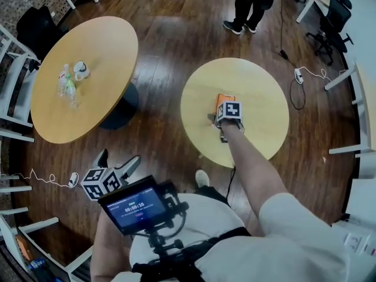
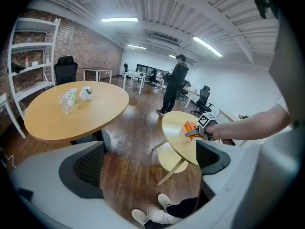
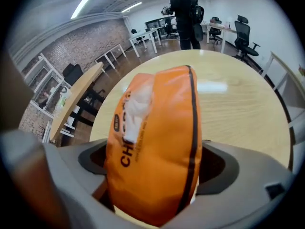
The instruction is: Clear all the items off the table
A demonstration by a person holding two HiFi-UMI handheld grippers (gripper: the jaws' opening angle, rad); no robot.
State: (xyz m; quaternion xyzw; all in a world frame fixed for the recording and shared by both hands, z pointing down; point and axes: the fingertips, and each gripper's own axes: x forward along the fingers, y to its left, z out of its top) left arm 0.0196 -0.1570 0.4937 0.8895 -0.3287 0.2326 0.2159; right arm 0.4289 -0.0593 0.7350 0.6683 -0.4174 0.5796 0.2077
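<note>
Items waiting to be cleared show on two tables, and by the look of it none has been taken off yet. On the large round wooden table (image 1: 97, 119) at the left stand some clear plastic bottles (image 1: 66, 87) with a white mug (image 1: 81, 70) just beside them, all untouched. The left gripper (image 1: 119, 162) hangs near the person's body above the floor, jaws apart with nothing between them. On the small round wooden table (image 1: 261, 101) to the right lies an orange soft packet (image 3: 152, 142), the only thing there. The right gripper (image 3: 150, 173) points steeply down at it, its jaws closed against the packet's two sides. The packet rests on the table top, gripped but not yet lifted. Its removal and the whole left table remain to be done.
</note>
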